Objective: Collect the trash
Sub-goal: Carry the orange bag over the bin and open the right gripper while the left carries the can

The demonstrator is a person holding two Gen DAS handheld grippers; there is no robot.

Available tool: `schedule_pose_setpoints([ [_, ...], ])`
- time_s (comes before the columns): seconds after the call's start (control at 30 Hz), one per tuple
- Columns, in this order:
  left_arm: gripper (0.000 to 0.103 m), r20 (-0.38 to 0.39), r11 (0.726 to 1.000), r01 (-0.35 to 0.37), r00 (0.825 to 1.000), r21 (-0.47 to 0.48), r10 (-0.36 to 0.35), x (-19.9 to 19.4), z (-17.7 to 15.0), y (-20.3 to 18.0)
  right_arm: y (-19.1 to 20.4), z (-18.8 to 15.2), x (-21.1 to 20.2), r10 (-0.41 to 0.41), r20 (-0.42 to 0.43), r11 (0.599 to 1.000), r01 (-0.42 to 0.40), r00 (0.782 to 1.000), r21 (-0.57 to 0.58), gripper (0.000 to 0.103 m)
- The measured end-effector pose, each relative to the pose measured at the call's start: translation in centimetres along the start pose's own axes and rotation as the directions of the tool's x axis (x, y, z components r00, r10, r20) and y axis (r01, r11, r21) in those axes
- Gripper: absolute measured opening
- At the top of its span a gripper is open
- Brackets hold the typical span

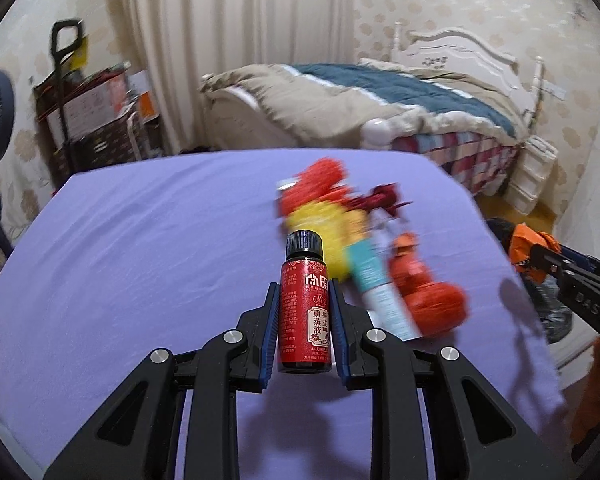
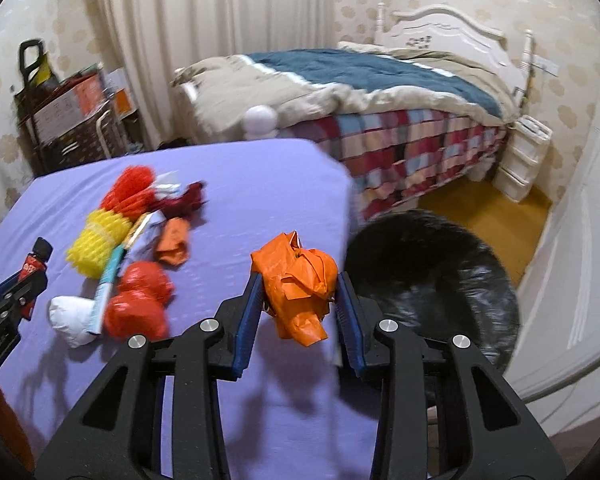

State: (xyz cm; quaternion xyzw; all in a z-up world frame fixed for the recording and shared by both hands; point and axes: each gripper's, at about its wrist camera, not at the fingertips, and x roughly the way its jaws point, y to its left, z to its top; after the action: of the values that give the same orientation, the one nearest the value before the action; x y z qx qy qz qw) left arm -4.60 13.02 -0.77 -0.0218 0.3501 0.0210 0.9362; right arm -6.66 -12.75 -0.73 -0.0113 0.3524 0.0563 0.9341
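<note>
Red bottle sits clamped between left fingers; right fingers pinch orange wrapper.

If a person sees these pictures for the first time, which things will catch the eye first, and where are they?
First, the two held items: the left gripper is shut on a small red bottle with a black cap, and the right gripper is shut on a crumpled orange wrapper. Next comes the bright pile of red and yellow trash on the purple table, and the black trash bag past the table's right edge.
</note>
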Motion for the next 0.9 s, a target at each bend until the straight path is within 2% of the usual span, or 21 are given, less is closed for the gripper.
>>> schedule_pose_setpoints([
  [0.4,0.025,0.056,0.977,0.152,0.985,0.148,-0.162,0.6,2.8,-10.6,-8.4,0.0,-1.0,-0.155,0.041,0.983,0.149,0.987,0.109,0.036],
  [0.63,0.025,0.044,0.959,0.193,0.977,0.206,-0.207,3.0,3.9,-16.0,-11.5,-0.3,-0.3,-0.198,0.039,0.972,0.191,0.979,0.138,0.036],
  [0.9,0.025,0.023,0.946,0.207,0.975,0.251,-0.219,5.8,4.7,-20.6,-14.0,0.1,1.1,-0.232,0.034,0.961,0.223,0.972,0.165,0.036],
])
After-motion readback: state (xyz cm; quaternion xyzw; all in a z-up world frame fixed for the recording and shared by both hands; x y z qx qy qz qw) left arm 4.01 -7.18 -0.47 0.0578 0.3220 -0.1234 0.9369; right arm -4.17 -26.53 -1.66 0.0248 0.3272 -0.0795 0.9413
